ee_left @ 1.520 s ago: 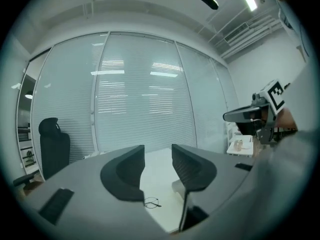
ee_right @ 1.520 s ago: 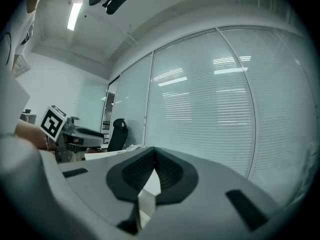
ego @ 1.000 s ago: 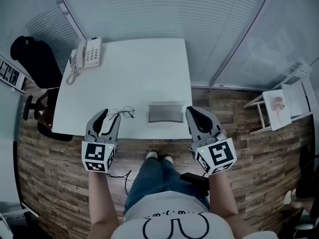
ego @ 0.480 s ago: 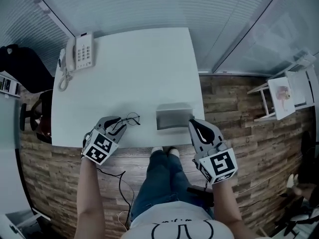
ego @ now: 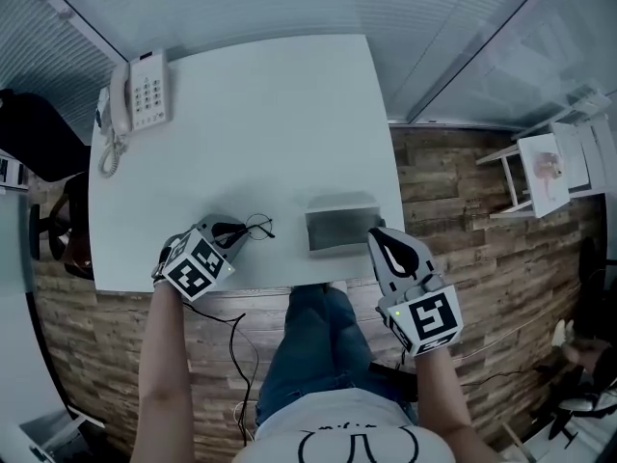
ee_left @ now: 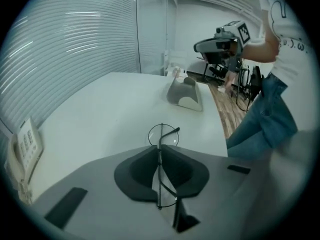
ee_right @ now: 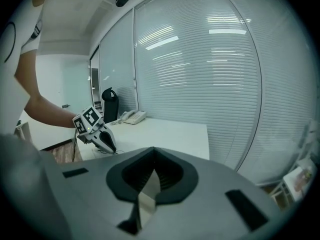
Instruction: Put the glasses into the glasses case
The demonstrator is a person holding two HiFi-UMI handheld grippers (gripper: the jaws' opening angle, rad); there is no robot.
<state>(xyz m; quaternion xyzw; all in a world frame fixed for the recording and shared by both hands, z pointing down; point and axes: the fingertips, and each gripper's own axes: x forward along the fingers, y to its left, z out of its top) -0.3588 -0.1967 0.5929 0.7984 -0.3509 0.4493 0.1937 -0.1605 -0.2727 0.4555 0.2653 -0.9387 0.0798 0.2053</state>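
Thin wire-framed glasses (ego: 256, 227) lie near the white table's (ego: 251, 133) front edge. My left gripper (ego: 234, 231) points down at their left side. In the left gripper view its jaws (ee_left: 160, 150) are closing, and the glasses' wire frame (ee_left: 169, 137) runs between the pads, pinched there. The grey glasses case (ego: 339, 228) sits to the right of the glasses and looks open in the left gripper view (ee_left: 184, 94). My right gripper (ego: 378, 231) hangs shut and empty at the case's right end, above the table edge.
A white desk phone (ego: 140, 99) with a coiled cord sits at the table's far left corner. A dark chair (ego: 39, 138) stands left of the table. A small white stand (ego: 545, 167) is on the wood floor at right. The person's legs are below the front edge.
My left gripper dropped onto the table, tipped downward and closed from wide open onto the glasses. My right gripper sank toward the case's right end.
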